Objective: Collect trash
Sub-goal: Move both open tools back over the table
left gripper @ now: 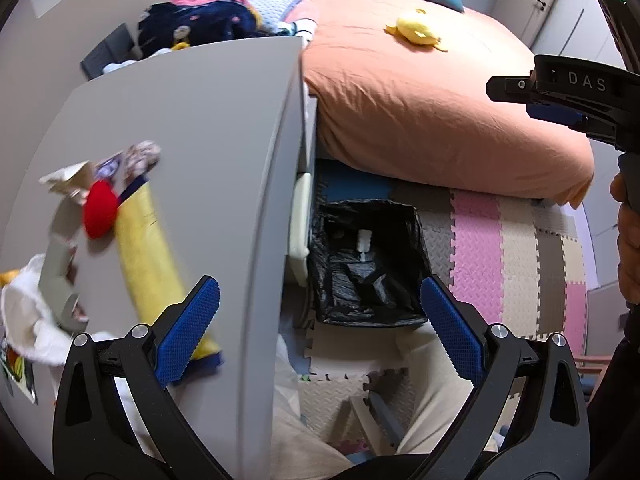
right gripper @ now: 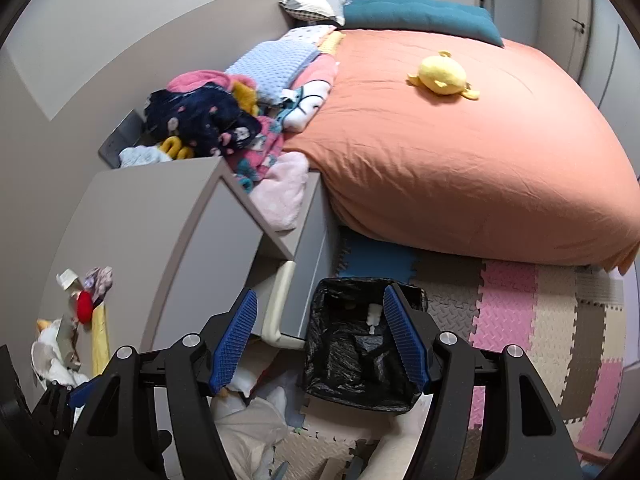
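Observation:
A bin lined with a black bag stands on the floor beside the grey cabinet; it also shows in the right wrist view with a small white piece inside. Trash lies on the grey cabinet top: a yellow wrapper, a red round piece, crumpled paper and white tissue. The same pile shows far left in the right wrist view. My left gripper is open and empty over the cabinet's edge. My right gripper is open and empty above the bin.
A bed with an orange cover and a yellow plush toy fills the right. Clothes pile up behind the cabinet. Foam puzzle mats cover the floor. A white plastic bag lies below the cabinet.

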A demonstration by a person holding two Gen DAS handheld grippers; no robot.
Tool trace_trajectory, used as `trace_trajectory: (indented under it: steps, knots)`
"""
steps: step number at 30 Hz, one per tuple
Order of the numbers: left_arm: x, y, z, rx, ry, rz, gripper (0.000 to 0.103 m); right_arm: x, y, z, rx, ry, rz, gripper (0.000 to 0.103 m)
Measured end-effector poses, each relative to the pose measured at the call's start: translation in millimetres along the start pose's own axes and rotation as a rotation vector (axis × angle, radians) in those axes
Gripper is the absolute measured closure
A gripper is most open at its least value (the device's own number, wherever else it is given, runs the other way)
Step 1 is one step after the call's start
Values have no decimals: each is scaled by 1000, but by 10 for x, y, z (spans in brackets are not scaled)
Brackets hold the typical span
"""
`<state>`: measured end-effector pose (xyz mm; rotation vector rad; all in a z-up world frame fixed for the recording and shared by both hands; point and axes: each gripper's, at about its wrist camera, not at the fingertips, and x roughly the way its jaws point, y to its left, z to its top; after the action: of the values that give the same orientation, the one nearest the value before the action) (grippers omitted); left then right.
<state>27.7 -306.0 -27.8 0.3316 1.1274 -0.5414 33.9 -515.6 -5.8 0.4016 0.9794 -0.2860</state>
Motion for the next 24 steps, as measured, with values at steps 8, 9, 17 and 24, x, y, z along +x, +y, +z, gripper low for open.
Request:
trace_trajectory:
  steps: [8, 9, 17, 24]
  knots:
    - [-179, 268, -244, -36, -13, 45, 6, -73, 456, -119, -69, -1, 29, 36]
    - [-209, 314, -283, -42, -17, 52, 6, -79, 504, -137, -77, 0, 32, 36]
    - [-427, 637, -608, -112, -41, 100, 6, -104, 989, -310, -153, 12, 81, 33]
    - [-536, 941, -917, -173, -48, 160, 6, -101, 1462, -488, -237, 28, 145, 29]
